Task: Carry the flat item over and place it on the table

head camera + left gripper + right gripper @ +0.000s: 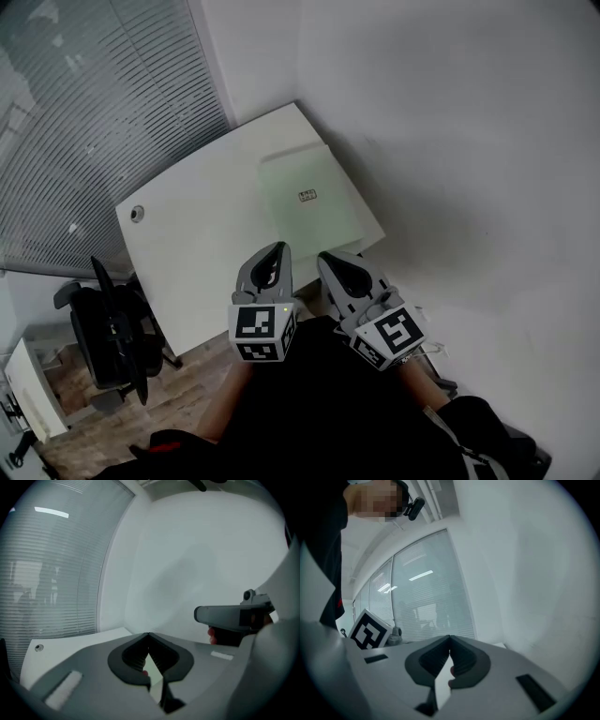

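A flat pale-green sheet (314, 202) with a small label lies on the right part of the white table (202, 244), close to the wall. Both grippers hover side by side over the table's near edge, just short of the sheet. My left gripper (278, 248) is shut and holds nothing; in the left gripper view its jaws (148, 635) meet at the tips. My right gripper (329, 256) is shut too, its jaws (450, 638) pressed together with nothing in them. The left gripper view shows the right gripper (232, 615) to its right.
A black office chair (112, 333) stands left of the table on the wooden floor. Window blinds (84, 112) fill the far left, and a white wall (450, 141) runs behind and to the right. A round grommet (138, 214) sits at the table's left corner.
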### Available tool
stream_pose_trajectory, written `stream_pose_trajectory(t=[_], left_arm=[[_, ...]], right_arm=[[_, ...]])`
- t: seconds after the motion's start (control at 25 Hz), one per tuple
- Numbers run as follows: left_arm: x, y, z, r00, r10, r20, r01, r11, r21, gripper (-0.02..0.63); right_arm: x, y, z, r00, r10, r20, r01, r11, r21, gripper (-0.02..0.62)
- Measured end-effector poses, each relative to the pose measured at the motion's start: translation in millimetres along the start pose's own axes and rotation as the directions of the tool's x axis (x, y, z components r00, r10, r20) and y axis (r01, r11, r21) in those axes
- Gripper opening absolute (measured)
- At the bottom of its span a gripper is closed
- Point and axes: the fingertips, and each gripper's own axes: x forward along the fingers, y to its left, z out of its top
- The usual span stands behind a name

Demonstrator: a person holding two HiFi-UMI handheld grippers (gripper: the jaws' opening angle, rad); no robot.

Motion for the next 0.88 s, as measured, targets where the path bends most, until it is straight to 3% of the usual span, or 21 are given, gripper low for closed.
stream_pose_trajectory(t=[0.2,0.4,0.88], left_arm=[[-20,1,23,0.995,0.035,0.090,-0.039,0.998,0.039,0.006],[-33,-9,32,0.987,0.011,0.163,-0.017,0.999,0.035,0.006],[-31,-9,31,0.986,0.000,0.167,-0.003,1.000,0.020,0.006]], right_arm=[[-1,4,6,1.000,0.006,0.014,-0.006,1.000,-0.015,0.000],[-5,3,10,1.000,0.000,0.030,0.001,1.000,-0.014,0.000],[-1,10,11,0.999,0.027,0.025,-0.026,0.999,-0.041,0.000]])
